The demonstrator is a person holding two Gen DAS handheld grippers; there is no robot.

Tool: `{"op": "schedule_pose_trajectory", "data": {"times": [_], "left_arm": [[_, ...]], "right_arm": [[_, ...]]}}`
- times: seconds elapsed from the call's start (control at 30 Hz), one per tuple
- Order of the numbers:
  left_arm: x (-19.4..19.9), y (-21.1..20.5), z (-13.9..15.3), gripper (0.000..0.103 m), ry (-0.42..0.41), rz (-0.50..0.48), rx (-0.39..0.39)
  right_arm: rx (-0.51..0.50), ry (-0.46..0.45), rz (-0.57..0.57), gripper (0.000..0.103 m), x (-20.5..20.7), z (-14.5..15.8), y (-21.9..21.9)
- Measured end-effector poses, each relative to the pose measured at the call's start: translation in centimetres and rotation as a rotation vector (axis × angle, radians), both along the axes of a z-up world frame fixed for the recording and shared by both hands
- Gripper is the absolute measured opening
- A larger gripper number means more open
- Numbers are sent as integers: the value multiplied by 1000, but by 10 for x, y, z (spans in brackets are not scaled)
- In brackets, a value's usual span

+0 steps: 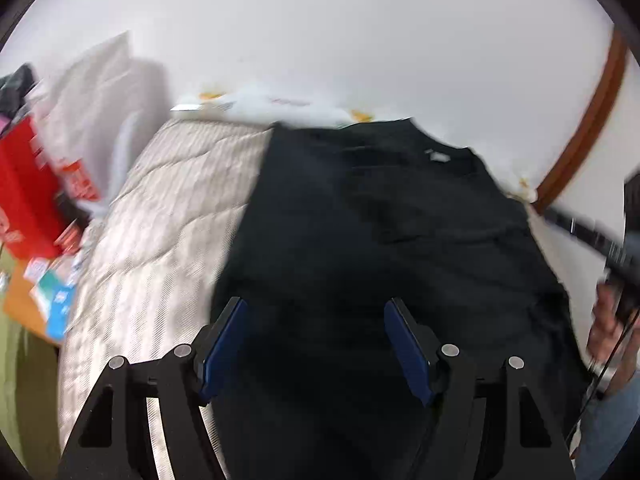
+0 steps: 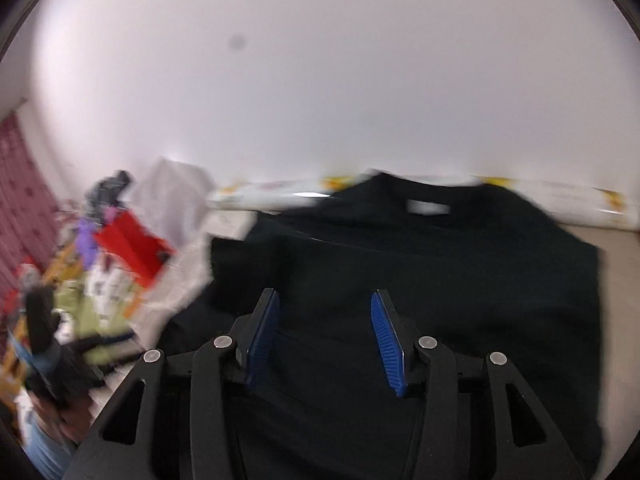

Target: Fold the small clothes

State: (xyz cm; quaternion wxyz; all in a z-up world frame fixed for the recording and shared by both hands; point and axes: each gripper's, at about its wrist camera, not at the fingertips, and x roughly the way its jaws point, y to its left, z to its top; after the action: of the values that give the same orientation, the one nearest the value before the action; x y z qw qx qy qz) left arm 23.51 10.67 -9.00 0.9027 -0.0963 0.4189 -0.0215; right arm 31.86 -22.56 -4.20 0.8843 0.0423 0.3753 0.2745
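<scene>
Black garment [image 2: 420, 280] flat on quilted bed [image 1: 160, 208], collar label far side, partly folded | left gripper [image 1: 316, 344] spread, empty, above near hem | right gripper [image 2: 324, 336] spread, empty, above cloth | likely repositioning for next fold.

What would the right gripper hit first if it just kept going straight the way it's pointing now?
Most likely the black garment spread on the bed. The right gripper angles down at it with open, empty jaws and nothing else in between, though blur hides the depth.
</scene>
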Motion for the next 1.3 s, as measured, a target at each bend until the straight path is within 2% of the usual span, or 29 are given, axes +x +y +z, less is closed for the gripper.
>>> {"op": "schedule_pose_trajectory", "data": {"times": [0.13, 0.27, 0.4, 0.5, 0.57, 0.67, 0.7, 0.77, 0.8, 0.83, 0.87, 1.0, 1.13, 1.23, 1.3], "left_arm": [[24, -20, 3, 68, -29, -24, 7], [45, -26, -5, 68, -43, -11, 41], [63, -18, -18, 67, -57, 10, 49], [78, -3, -25, 62, -57, 44, 2], [90, 5, -32, 62, -27, 71, -21], [100, 9, -44, 56, 13, 87, -57], [101, 10, -46, 51, 14, 88, -71], [103, 7, -47, 33, 5, 83, -99], [102, 5, -45, 19, -7, 94, -88], [99, 2, -39, 13, -33, 120, -49], [97, -1, -35, 12, -49, 114, -42], [83, -2, -7, 9, -118, 96, -95], [64, 2, 26, 9, -190, 90, -128], [54, 0, 39, 9, -199, 91, -33], [51, 6, 35, 9, -170, 105, -14]], "right_arm": [[-115, 14, -114, 48, -14, -24, -56], [-157, 63, -201, 48, -17, -48, -95], [-193, 53, -240, 48, -24, -59, -106], [-224, 34, -237, 48, -33, -64, -110], [-221, 45, -222, 48, -36, -69, -111], [-238, 56, -196, 48, -38, -75, -110], [-241, 55, -194, 48, -39, -76, -111], [-239, 62, -201, 48, -40, -76, -113], [-241, 66, -213, 48, -41, -77, -116], [-247, 67, -229, 48, -40, -78, -118], [-254, 68, -240, 48, -40, -79, -120], [-251, 88, -265, 48, -39, -80, -126], [-242, 18, -278, 48, -45, -57, -127], [-247, -14, -289, 48, -40, -43, -127], [-248, -27, -323, 48, -36, -38, -129]]}}
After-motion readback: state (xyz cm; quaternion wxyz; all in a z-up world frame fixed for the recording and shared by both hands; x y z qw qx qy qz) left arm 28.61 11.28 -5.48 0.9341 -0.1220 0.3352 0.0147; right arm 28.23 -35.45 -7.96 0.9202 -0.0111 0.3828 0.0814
